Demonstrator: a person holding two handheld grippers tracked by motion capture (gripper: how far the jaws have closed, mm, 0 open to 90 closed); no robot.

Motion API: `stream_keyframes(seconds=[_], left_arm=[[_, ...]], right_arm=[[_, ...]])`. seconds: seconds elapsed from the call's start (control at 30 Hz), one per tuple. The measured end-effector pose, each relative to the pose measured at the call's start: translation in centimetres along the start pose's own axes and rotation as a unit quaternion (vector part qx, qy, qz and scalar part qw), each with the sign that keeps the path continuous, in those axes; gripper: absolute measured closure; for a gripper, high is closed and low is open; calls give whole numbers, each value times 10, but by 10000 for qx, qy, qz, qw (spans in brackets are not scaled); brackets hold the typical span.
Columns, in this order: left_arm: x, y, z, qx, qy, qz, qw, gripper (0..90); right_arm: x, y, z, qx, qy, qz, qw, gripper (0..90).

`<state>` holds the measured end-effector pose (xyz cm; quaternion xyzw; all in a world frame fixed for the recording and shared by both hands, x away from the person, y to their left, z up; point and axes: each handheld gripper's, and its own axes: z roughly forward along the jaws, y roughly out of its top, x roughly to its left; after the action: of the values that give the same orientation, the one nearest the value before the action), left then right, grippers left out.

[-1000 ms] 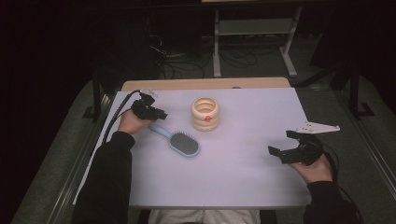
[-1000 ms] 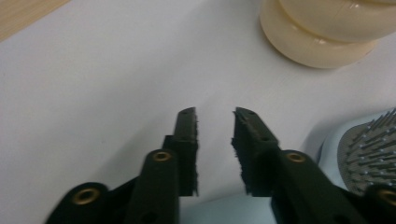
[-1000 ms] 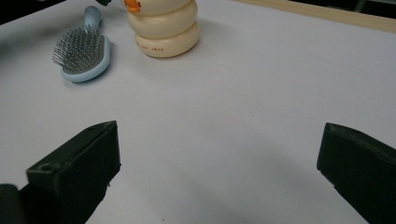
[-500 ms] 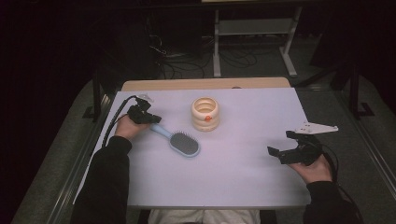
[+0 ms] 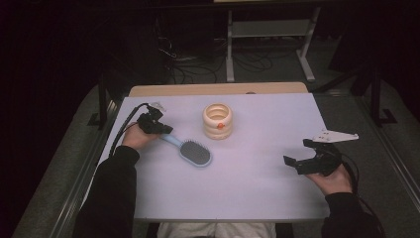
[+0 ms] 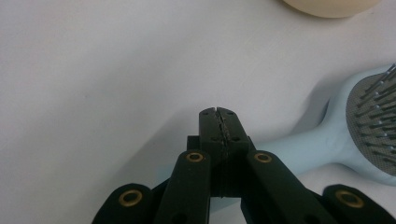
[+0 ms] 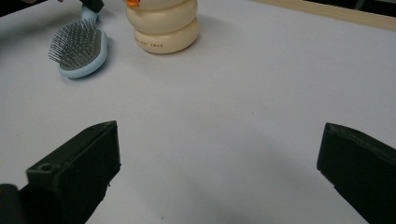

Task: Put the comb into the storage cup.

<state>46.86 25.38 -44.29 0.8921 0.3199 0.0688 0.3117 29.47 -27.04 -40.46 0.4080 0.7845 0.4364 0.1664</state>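
A light-blue hairbrush [image 5: 195, 152] lies bristles up on the white table [image 5: 257, 193], left of centre. My left gripper [image 5: 164, 130] sits over the end of its handle. In the left gripper view the left gripper [image 6: 218, 112] has its pads pressed together with nothing visible between them, and the hairbrush [image 6: 364, 121] handle runs out from under the jaws to the right. My right gripper [image 5: 297, 151] rests open near the table's right edge. The right gripper view shows the right gripper [image 7: 219, 140] with jaws wide apart over bare table, and the hairbrush [image 7: 74, 46] far off at upper left.
A cream ringed container [image 5: 218, 120] with an orange spot stands just behind the brush; the cream container [image 7: 163, 25] is also in the right gripper view. A wooden strip [image 5: 218, 89] borders the table's far edge. Dark floor with cables and a metal stand lies beyond.
The left hand has shifted slightly toward the table's left edge while staying at the brush handle. The right gripper has kept still.
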Motion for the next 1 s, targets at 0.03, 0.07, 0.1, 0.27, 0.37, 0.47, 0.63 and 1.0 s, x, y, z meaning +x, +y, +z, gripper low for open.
stream_keyframes(seconds=[0.03, 0.07, 0.1, 0.27, 0.37, 0.47, 0.63, 1.0], left_arm=[[0, 0, 0, 0, 0, 0, 10000, 894], [1, -1, 0, 17, 1, -14, 10000, 894], [2, -2, 1, 27, 7, -47, 10000, 894], [4, -12, 7, 160, 33, -131, 9998, 894], [3, -17, 5, 99, 15, -174, 9998, 894], [2, -20, 2, 59, 2, -199, 9998, 894], [-5, -33, -8, -62, -6, -255, 9997, 894], [-15, -47, -24, -119, 48, -175, 9998, 894]], right_arm=[[0, 0, 0, 0, 0, 0, 10000, 0], [0, 0, 0, 7, 3, -1, 10000, 0], [0, 0, 0, 16, 7, -4, 10000, 0], [2, 0, 2, 67, 19, -50, 10000, 0], [2, 0, 2, 67, 20, -42, 10000, 0], [2, 0, 2, 62, 18, -42, 10000, 0], [3, 0, 3, 88, 18, -73, 9999, 0], [4, 0, 2, 73, -3, -135, 9999, 0]])
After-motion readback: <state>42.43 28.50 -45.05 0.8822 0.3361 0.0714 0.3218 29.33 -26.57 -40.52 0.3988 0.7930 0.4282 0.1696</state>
